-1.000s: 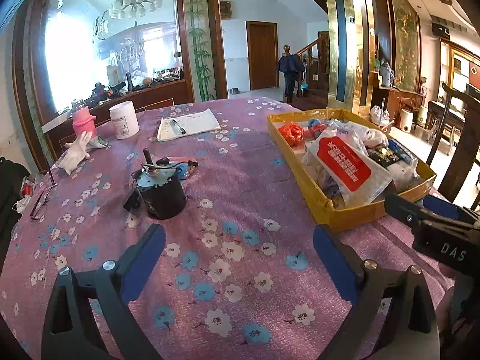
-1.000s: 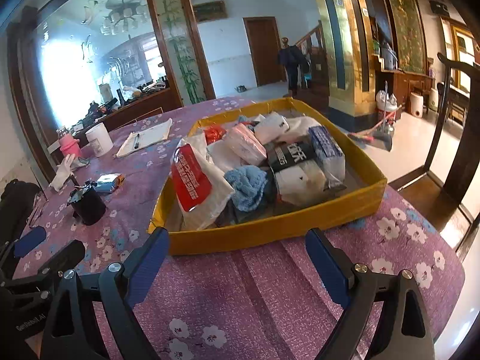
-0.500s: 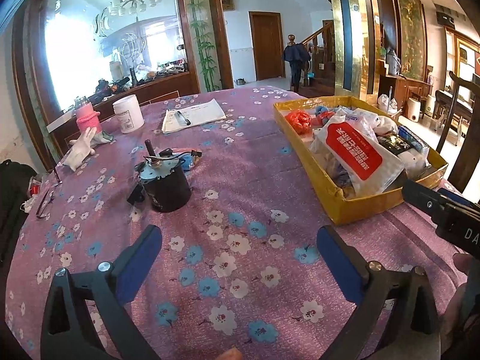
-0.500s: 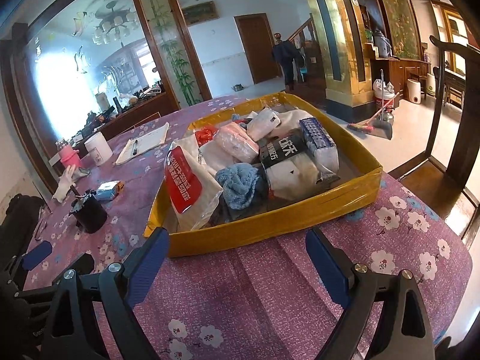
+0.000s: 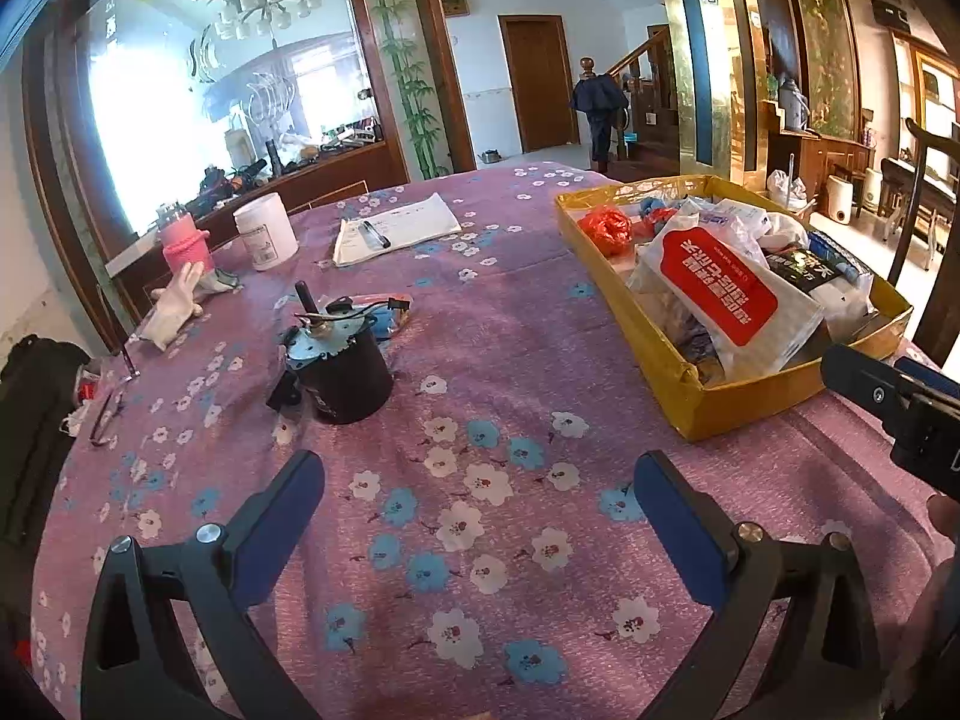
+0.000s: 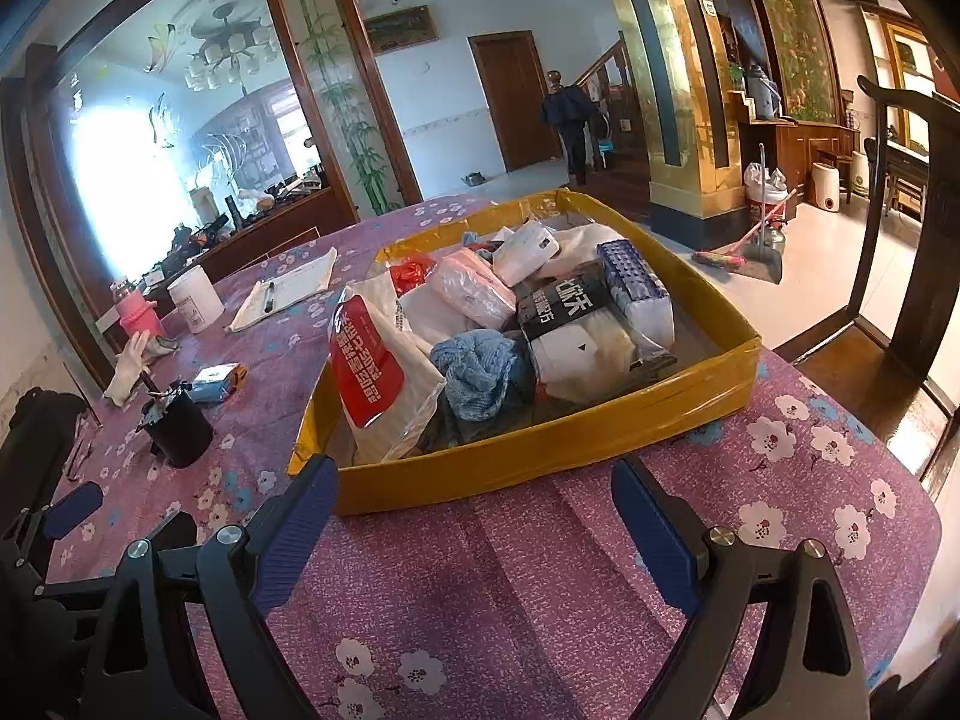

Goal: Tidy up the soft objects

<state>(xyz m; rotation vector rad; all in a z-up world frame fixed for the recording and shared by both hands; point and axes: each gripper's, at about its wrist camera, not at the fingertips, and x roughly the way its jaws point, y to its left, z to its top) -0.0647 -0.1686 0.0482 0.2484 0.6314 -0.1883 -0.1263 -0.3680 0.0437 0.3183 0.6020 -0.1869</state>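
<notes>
At the far left of the purple flowered tablecloth (image 5: 480,360) a white glove (image 5: 174,306) lies flat beside a pink bottle (image 5: 185,243), with a white tub (image 5: 265,231) just right of them. Nearer to me stands a black cylindrical motor (image 5: 342,369), wires curling off its top, and a small blue packet (image 6: 217,383) lies just behind it. Farther back sits a notepad (image 5: 396,228) with a pen (image 5: 377,235) resting on it.

My left gripper (image 5: 477,516) hangs above bare cloth in the near middle of the table, its blue-padded fingers spread wide with nothing between them.

To the right is the yellow tray (image 6: 540,456), heaped with soft things. At its left edge a white bag with a red label (image 6: 366,360) leans upright against the wall. Beside that lies a crumpled blue cloth (image 6: 480,375), touching a black-and-white packet (image 6: 570,330). A pink wrapped pack (image 6: 474,291) and a red plastic bag (image 6: 411,270) sit behind, and a blue-patterned pack (image 6: 636,294) lies along the right of the pile.

My right gripper (image 6: 474,516) hovers just short of the tray's near wall, fingers parted wide and empty, the left fingertip close to the tray's near-left corner.

Beyond the table's right edge a dark wooden chair (image 6: 912,228) stands on the floor, and a person (image 6: 567,120) is visible far off by the stairs.
</notes>
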